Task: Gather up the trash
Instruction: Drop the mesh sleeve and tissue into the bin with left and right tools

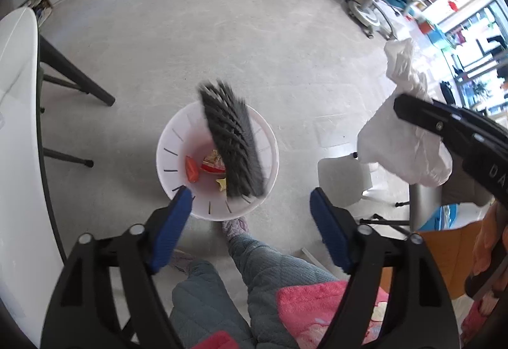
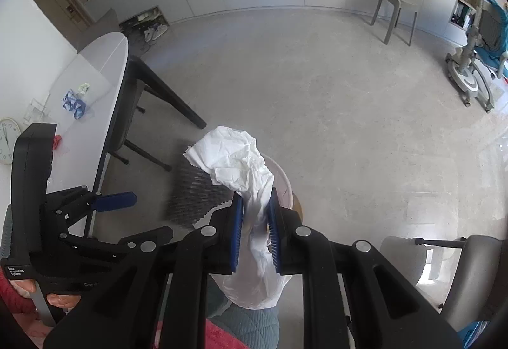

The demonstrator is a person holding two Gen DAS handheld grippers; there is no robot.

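Note:
A white slotted bin point(image 1: 177, 139) stands on the floor below me, with red and yellow wrappers point(image 1: 206, 169) at its bottom. A blurred grey spiky pad point(image 1: 231, 139) is in the air over the bin's mouth; it also shows in the right wrist view point(image 2: 197, 196). My left gripper point(image 1: 250, 209) is open and empty just above the bin's near rim. My right gripper point(image 2: 256, 206) is shut on a crumpled white plastic bag point(image 2: 241, 164), held up to the right of the bin; the bag also shows in the left wrist view point(image 1: 403, 139).
A white table point(image 2: 95, 76) with black legs stands at the left, with blue and pale scraps point(image 2: 74, 103) on it. A grey chair point(image 1: 346, 177) is at the right, a grey stool point(image 2: 397, 15) and a teal chair point(image 2: 479, 41) farther back. My legs are below.

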